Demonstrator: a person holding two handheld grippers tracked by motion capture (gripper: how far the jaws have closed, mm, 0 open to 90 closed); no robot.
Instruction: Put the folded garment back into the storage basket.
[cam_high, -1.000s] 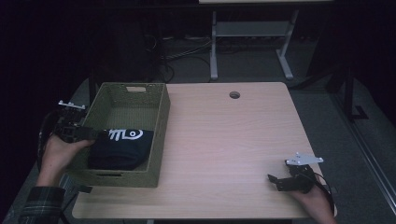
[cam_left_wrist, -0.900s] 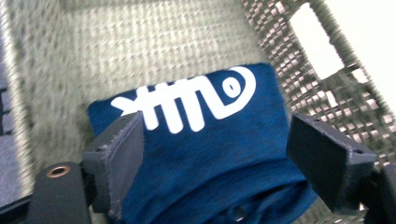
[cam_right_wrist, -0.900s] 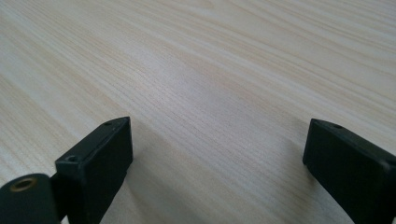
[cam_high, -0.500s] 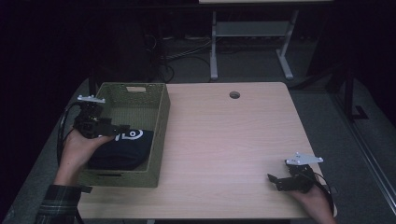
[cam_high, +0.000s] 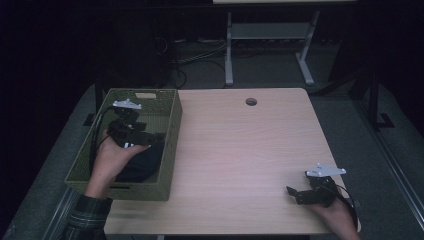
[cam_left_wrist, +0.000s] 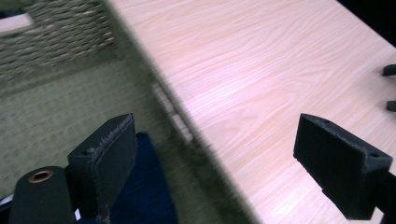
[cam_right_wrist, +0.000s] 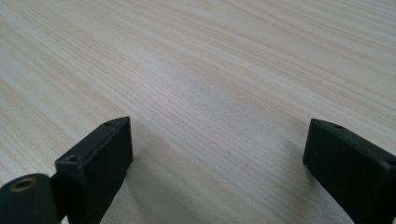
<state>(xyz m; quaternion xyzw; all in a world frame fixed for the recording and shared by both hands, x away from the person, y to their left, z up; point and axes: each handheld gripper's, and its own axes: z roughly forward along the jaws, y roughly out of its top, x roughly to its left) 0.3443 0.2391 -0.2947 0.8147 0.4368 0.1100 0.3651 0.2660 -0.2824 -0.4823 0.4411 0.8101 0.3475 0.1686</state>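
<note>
An olive woven basket stands on the left part of the light wood table. A dark navy garment lies inside it. My left gripper hovers over the basket's inside, pointing toward its right wall. Its jaws have just been opening and stand wide with nothing between them. In the left gripper view, the garment lies below the left jaw, with the basket wall beyond. My right gripper rests open at the table's near right corner, over bare wood.
A round cable hole sits near the table's far edge. Behind the table stands a white desk frame with cables on the dark floor. The right gripper's tips show far off in the left gripper view.
My left hand has moved from outside the basket's left wall to over its inside, now partly covering the garment and its white print. The right gripper has stayed put.
</note>
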